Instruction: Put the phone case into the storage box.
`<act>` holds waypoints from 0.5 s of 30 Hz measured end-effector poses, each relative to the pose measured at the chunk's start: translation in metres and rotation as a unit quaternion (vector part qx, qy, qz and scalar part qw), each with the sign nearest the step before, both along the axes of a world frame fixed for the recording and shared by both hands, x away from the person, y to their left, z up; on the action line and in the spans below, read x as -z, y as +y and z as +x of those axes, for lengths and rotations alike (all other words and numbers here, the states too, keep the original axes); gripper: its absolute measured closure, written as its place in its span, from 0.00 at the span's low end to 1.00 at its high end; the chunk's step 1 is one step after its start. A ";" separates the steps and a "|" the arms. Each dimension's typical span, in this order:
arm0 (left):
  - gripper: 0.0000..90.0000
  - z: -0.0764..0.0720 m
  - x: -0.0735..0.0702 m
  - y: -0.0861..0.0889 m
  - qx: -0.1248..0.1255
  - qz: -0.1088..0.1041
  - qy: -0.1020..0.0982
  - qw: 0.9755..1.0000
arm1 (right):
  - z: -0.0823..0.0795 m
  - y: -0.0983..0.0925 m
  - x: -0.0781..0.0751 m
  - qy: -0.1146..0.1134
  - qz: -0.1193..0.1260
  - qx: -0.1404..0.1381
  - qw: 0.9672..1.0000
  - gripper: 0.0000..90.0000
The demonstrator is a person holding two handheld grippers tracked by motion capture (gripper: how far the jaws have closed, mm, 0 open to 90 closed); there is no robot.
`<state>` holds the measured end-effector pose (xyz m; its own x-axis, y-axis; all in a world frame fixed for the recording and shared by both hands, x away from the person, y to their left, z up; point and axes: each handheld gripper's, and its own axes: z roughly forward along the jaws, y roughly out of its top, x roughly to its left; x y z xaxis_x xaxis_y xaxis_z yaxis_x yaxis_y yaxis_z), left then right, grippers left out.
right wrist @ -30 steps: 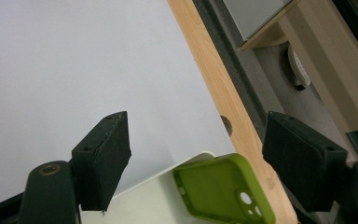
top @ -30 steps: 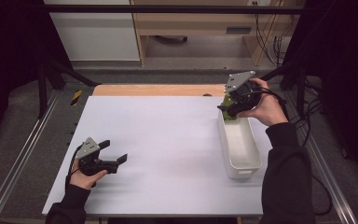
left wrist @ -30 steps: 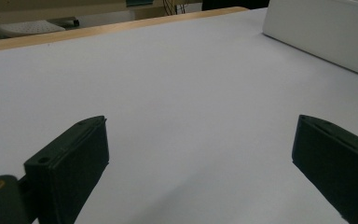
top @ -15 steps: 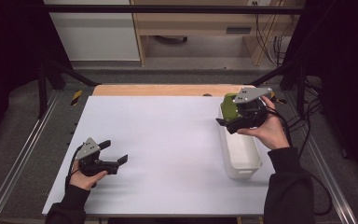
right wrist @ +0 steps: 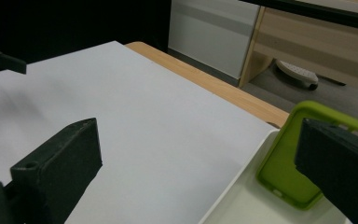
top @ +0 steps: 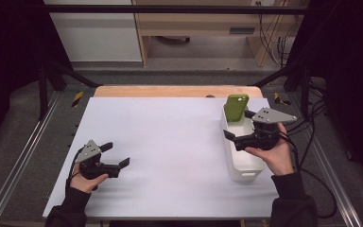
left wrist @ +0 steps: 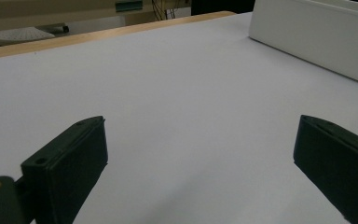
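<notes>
Jaws of the right gripper (top: 238,128) are standing wide apart with nothing between them, and the right hand (top: 272,153) is holding it over the white bin (top: 246,170) at the right side of the table (top: 170,142). A green phone case (top: 236,107) is leaning upright against the far end of that bin, its lower edge down inside. In the right gripper view, the case (right wrist: 291,163) is sitting just behind the right-hand jaw, and whether the two are touching is unclear.

Over at the near left of the table, the left hand (top: 86,178) is holding the left gripper (top: 116,153) low on the white surface. Its jaws are also spread apart and are gripping nothing. In the left gripper view, the long side of the bin (left wrist: 317,37) is showing well ahead, across bare tabletop.

A wooden strip (top: 177,91) is running along the far edge of the table.
</notes>
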<state>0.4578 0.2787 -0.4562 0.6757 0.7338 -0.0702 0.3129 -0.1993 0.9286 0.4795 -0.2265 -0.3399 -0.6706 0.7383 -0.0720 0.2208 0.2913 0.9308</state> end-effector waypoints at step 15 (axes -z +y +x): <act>0.02 -0.003 -0.002 -0.003 0.010 -0.002 -0.003 1.000 | -0.032 -0.036 0.052 0.011 0.053 0.011 0.998 0.01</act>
<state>0.4546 0.2760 -0.4546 0.6910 0.7195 -0.0694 0.3030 -0.2011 0.9315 0.4475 -0.2630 -0.3924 -0.6541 0.7561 0.0221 0.2463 0.1852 0.9513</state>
